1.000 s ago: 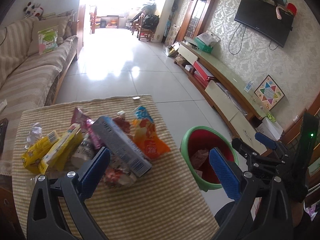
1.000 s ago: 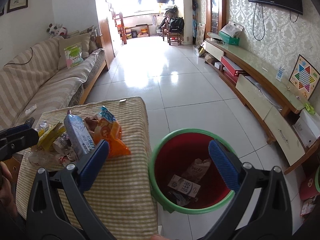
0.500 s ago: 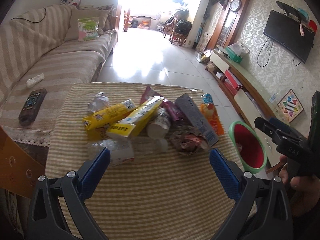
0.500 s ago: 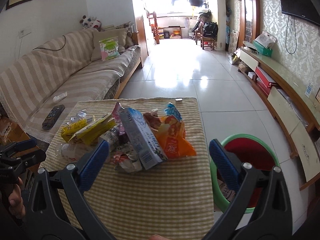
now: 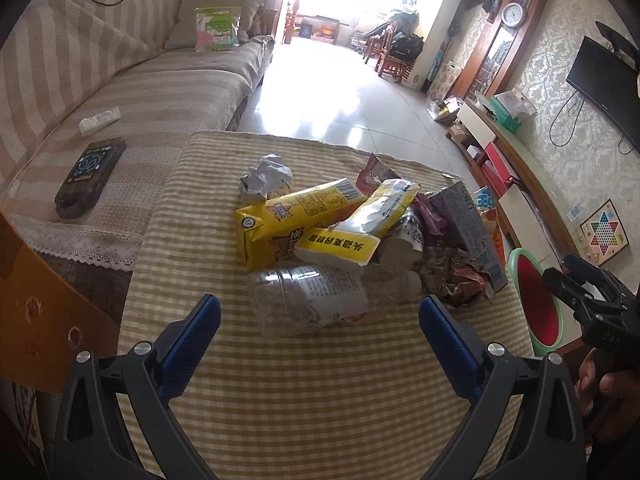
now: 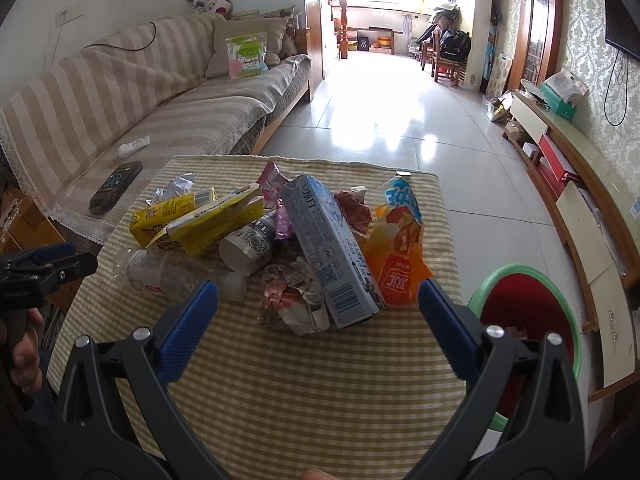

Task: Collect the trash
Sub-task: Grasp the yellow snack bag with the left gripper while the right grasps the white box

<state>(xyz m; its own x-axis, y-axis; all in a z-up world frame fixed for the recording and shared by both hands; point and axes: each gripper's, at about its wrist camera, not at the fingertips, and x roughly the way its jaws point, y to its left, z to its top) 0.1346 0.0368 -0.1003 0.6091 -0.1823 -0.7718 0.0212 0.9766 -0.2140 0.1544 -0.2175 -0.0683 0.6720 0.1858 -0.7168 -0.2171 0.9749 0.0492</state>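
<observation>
Left gripper (image 5: 319, 320): spread wide and empty, hovering over the near edge of the checked tablecloth (image 5: 320, 400).
Nearest trash to it: a clear plastic bottle (image 5: 308, 298) lying on its side directly ahead, between the lines of the 2 pads.
Bottle's long axis: runs left to right, across the gripper's approach; a straight push forward would likely straddle it along its length.
Pile behind: 2 yellow cartons (image 5: 296, 220) lean on the bottle's far side.
Right gripper (image 6: 318, 298): also spread and empty, facing the right half of the pile.
Nearest trash to it: a crumpled wrapper (image 6: 294, 300) and a grey-blue box (image 6: 332, 252), the box's long axis running near to far.
Bin (image 6: 532, 320): on the floor, right of the table, beside the right pad.
Judgement: left arm is nearer the bottle, right arm nearer the bin.
</observation>
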